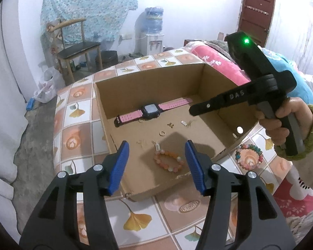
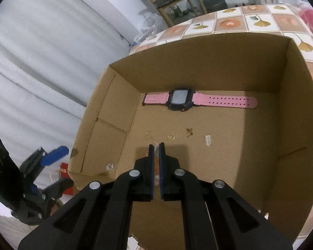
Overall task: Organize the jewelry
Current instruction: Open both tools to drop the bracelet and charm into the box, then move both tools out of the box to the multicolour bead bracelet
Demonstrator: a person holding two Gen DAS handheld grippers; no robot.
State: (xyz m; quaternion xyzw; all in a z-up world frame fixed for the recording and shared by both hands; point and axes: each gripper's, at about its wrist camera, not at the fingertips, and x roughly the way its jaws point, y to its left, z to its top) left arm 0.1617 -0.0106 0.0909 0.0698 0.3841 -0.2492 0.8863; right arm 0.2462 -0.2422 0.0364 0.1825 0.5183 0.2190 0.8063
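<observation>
An open cardboard box [image 1: 148, 83] [image 2: 198, 48] sits on the tiled table. In it lie a pink-strapped watch [image 1: 151, 110] [image 2: 180, 100], small gold rings and charms [image 1: 162, 133] [image 2: 171, 137], a silver clasp [image 2: 207, 140] and an orange bead bracelet [image 1: 169, 160]. A multicolour bead bracelet [image 1: 249, 155] lies on the table right of the box. My left gripper [image 1: 157, 162] is open, above the box's near edge, the orange bracelet between its fingers. My right gripper [image 2: 156, 145] is shut above the box floor; orange beads show in the slit between its pads.
The table has a tiled ginkgo-leaf cloth [image 1: 135, 218]. A pink floral quilt [image 1: 219, 62] lies behind the box. A wooden chair [image 1: 79, 48] and a water dispenser [image 1: 153, 33] stand beyond the table. A white curtain [image 2: 41, 62] hangs at the left.
</observation>
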